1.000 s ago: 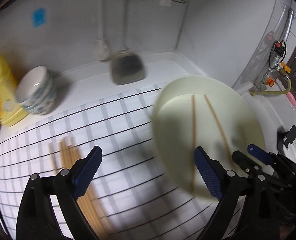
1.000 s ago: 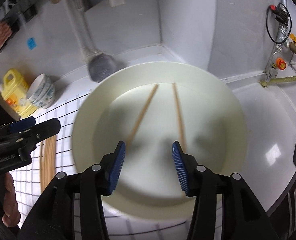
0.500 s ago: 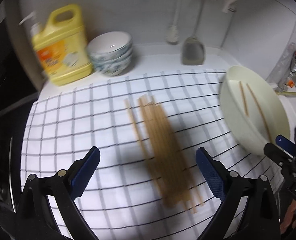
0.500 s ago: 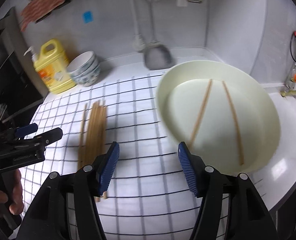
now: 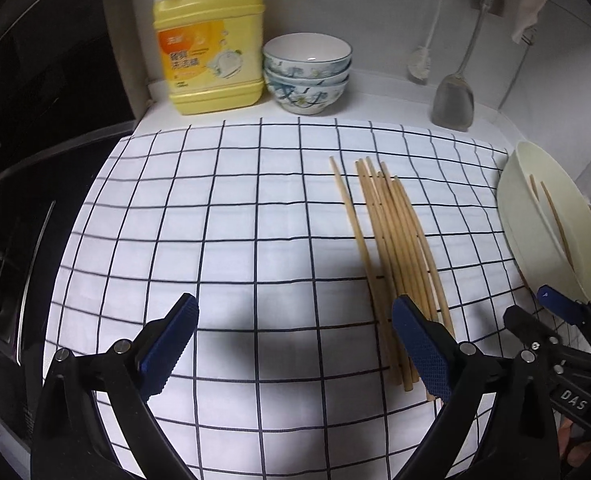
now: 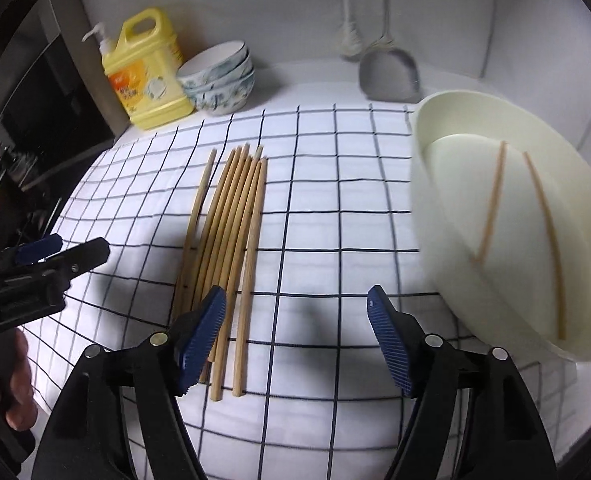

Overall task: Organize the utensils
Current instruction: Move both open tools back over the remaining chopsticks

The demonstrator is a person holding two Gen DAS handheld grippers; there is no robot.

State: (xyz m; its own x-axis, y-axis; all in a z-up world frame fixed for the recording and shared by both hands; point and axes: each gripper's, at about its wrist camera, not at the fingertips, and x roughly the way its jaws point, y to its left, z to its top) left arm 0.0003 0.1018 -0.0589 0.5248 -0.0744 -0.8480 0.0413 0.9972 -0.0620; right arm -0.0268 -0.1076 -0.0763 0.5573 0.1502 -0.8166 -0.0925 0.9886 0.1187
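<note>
Two chopsticks (image 6: 495,204) are already laid in the cream basin (image 6: 435,184) at the frame's right. A bundle of chopsticks (image 6: 231,240) is left on the checked cloth (image 6: 335,232), centre-left. The right hand-held gripper (image 6: 295,336) has just been opening, nothing between its jaws; the left hand-held gripper (image 5: 295,344) is spread wide, empty. Beyond the white worktop (image 6: 315,76) – a detergent jug (image 6: 147,72) and stacked bowls (image 6: 219,80) at a pale wall.

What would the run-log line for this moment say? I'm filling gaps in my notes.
left gripper: open, empty | right gripper: jaws just opening, empty | chopsticks: bundled on checked cloth | basin: two chopsticks inside
</note>
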